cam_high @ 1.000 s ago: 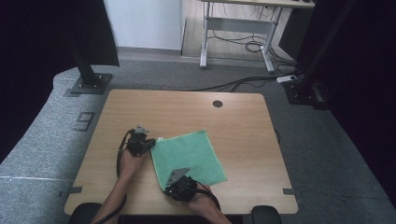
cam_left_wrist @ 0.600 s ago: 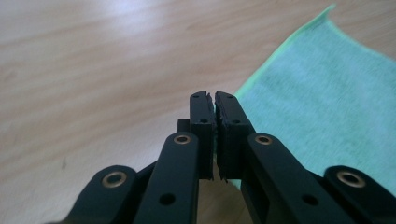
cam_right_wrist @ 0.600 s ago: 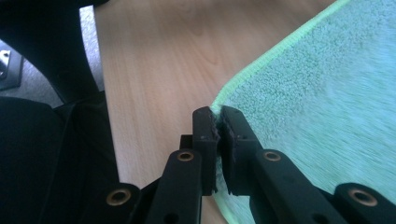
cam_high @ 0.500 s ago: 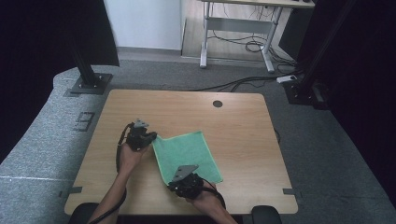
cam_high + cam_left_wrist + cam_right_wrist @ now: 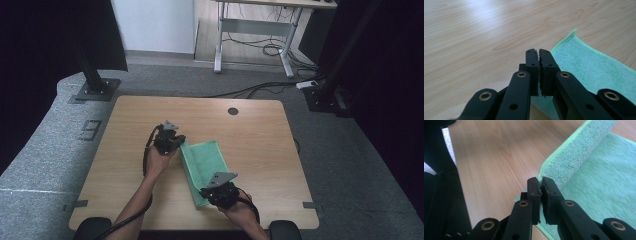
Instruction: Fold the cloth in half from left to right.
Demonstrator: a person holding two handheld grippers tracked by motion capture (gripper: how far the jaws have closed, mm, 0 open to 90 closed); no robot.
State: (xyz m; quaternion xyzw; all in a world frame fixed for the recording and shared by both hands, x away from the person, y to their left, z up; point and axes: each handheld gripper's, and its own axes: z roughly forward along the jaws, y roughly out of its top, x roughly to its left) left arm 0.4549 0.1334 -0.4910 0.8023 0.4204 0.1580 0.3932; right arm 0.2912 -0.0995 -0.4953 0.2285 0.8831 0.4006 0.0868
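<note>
- Left claw (image 5: 176,144) sits at the towel's far left corner, jaws pressed together; in the left gripper view I cannot make out whether cloth is pinched between them.
- Right claw (image 5: 541,182) is clamped on the towel's near left corner, and the edge rises from it as a lifted flap.
- Green towel (image 5: 205,165) lies on the table (image 5: 260,145) at about six o'clock from the table's round hole (image 5: 233,111), its left edge raised and being folded towards three o'clock.
- It looks light, soft and floppy, a terry cloth that sags between grips and should not slip.
- Best hold, I judge, is at the hemmed corners, both kept level so the fold lands square.
</note>
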